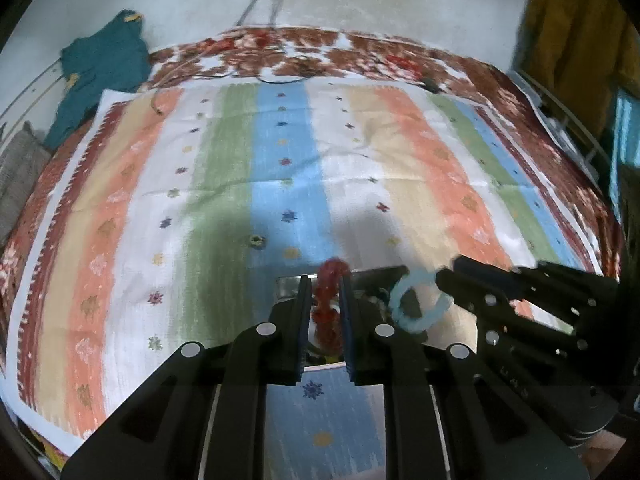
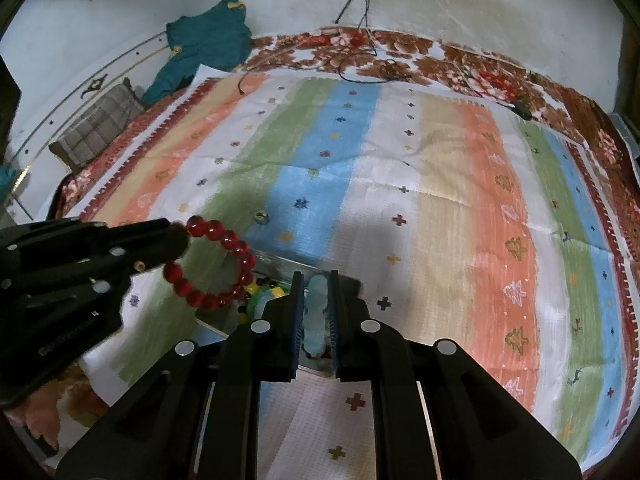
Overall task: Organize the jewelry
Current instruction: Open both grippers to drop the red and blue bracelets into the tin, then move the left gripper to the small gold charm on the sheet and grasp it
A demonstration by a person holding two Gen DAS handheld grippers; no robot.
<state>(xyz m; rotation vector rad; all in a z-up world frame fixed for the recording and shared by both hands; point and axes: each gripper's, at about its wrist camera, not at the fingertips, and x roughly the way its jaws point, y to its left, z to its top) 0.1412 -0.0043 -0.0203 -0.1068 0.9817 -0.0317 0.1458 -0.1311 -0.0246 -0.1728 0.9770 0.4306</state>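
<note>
A red bead bracelet sits between the jaws of my left gripper. In the right wrist view the red bead bracelet hangs as a full ring from the tip of the left gripper, above a shiny metal tray. My right gripper stands open a little, with a pale blue bracelet loose between its pads. From the left the blue bracelet shows as a blurred ring at the tip of the right gripper, over the tray.
Yellow and green beads lie in the tray. A small ring-like piece lies on the striped cloth beyond it. A teal garment and a checked cushion lie at the bed's far left. Cables trail along the back.
</note>
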